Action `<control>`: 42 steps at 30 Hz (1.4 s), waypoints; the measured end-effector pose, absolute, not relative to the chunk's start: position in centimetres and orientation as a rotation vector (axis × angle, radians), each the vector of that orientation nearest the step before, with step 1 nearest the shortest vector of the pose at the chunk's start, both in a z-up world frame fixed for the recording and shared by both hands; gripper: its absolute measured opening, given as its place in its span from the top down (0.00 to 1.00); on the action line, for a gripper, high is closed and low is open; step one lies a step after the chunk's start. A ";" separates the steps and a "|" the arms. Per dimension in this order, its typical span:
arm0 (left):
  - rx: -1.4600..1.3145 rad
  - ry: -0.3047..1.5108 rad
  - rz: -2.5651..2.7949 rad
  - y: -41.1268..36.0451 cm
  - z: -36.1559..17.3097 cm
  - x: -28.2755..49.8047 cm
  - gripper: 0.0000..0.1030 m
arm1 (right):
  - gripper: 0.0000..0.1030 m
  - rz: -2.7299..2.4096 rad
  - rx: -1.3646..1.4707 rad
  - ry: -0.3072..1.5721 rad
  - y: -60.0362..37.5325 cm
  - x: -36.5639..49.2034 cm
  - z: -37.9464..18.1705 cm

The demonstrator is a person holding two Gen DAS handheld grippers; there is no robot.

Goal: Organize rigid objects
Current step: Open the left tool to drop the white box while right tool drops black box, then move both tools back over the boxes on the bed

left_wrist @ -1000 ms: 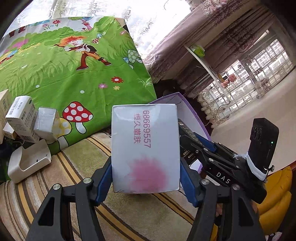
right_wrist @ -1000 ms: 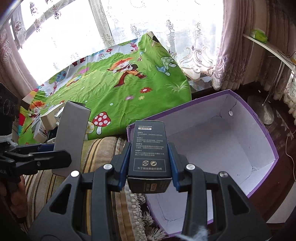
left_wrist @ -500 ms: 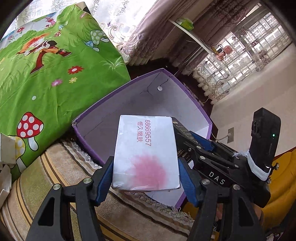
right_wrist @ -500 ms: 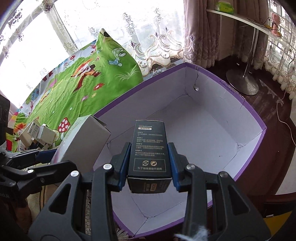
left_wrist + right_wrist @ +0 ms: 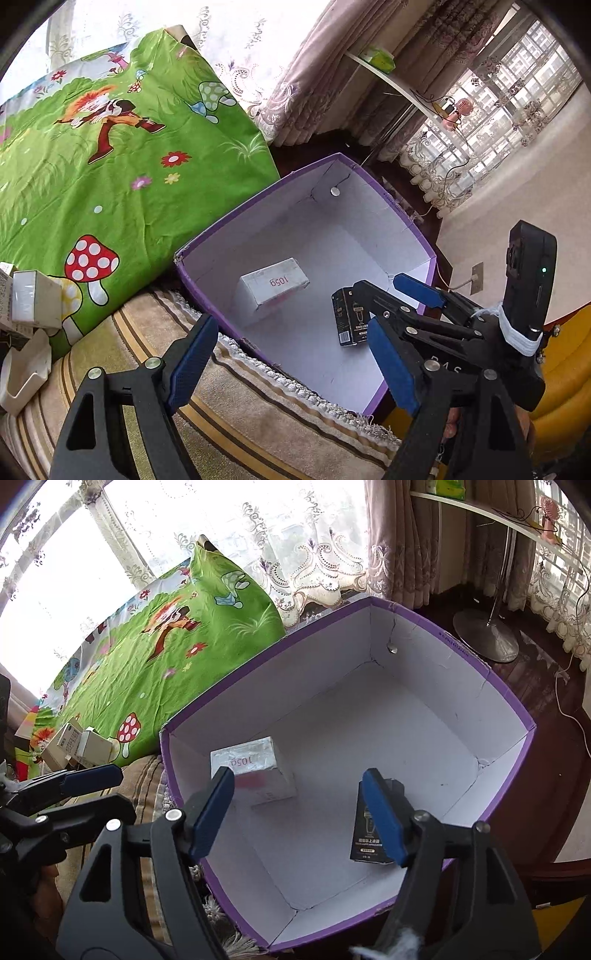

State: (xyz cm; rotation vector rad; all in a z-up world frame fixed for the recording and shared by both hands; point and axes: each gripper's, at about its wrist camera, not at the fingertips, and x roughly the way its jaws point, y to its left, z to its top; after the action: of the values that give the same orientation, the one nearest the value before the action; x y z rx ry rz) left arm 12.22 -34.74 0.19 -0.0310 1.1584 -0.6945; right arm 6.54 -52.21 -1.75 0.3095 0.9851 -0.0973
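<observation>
Left wrist view: the white box (image 5: 274,283) and the black box (image 5: 350,318) lie inside the purple box (image 5: 413,229) at the middle of the frame, and the left gripper (image 5: 291,362) is opening with nothing between its fingers, while more small boxes (image 5: 33,299) wait at the left edge. Right wrist view: the right gripper (image 5: 299,812) at the bottom is opening too, empty, with both boxes down in the purple box, so I think two are put away and some are left.

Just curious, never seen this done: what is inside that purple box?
Inside the purple box lie a white carton and a black carton, apart on its white floor. The near claw arm hides part of the black carton.
</observation>
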 end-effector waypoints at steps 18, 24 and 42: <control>0.056 0.743 -0.441 -23.7 6.5 11.3 0.18 | 0.23 0.076 0.161 0.855 -44.5 8.1 3.6; 0.055 0.694 -0.322 -18.3 6.9 10.9 0.18 | 0.22 0.155 0.134 0.858 -40.6 9.7 3.9; -0.114 0.731 -0.046 -2.6 6.6 12.6 0.18 | 0.21 0.378 -0.149 0.868 -28.9 12.8 3.4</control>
State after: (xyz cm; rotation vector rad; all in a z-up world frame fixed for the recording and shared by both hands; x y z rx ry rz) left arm 12.60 -2.63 6.60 -0.1140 0.7306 -0.0456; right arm 12.80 -28.92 3.36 -0.1487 0.8676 0.3785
